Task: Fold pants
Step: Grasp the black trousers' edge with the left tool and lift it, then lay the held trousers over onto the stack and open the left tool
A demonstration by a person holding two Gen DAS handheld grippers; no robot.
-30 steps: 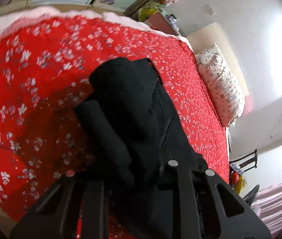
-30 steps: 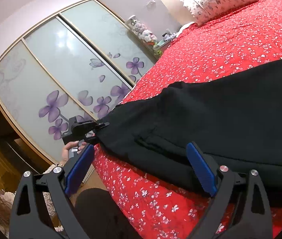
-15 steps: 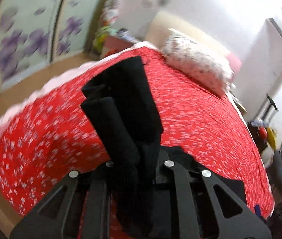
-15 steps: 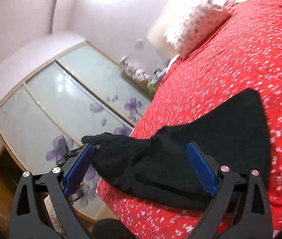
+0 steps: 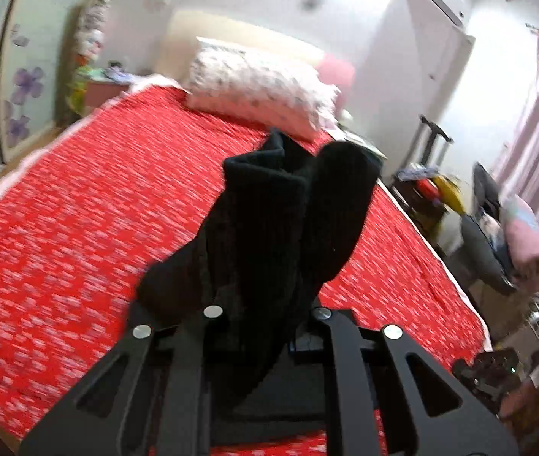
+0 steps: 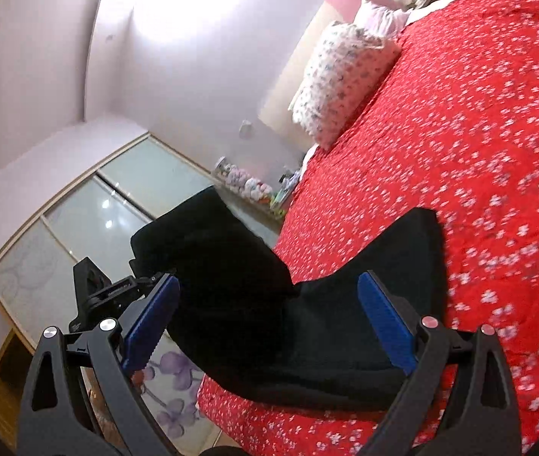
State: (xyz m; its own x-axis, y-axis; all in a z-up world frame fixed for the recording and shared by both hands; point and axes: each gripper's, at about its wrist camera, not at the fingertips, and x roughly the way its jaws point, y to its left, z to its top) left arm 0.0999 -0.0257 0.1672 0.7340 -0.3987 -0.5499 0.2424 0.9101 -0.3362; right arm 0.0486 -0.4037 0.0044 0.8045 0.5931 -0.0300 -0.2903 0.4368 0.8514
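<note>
Black pants (image 6: 307, 304) lie partly on a red flowered bedspread (image 6: 459, 152) near the bed's foot edge. My left gripper (image 5: 265, 319) is shut on the pants (image 5: 277, 228) and holds one end lifted, the cloth standing up in folds in front of the camera. That gripper also shows in the right wrist view (image 6: 117, 292), at the left, carrying the raised end above the rest. My right gripper (image 6: 269, 323) is open, its blue pads (image 6: 383, 319) wide apart, hovering over the pants with nothing in it.
A flowered pillow (image 5: 262, 91) lies at the head of the bed. Sliding wardrobe doors with purple flowers (image 6: 79, 235) stand to the left. A shelf with toys (image 6: 246, 186) is by the wall. Clutter and a pink curtain (image 5: 535, 152) are at the right.
My left gripper has lifted the pants end off the bed and swung it up and over toward the pillow side. The right gripper stayed open and tilted upward.
</note>
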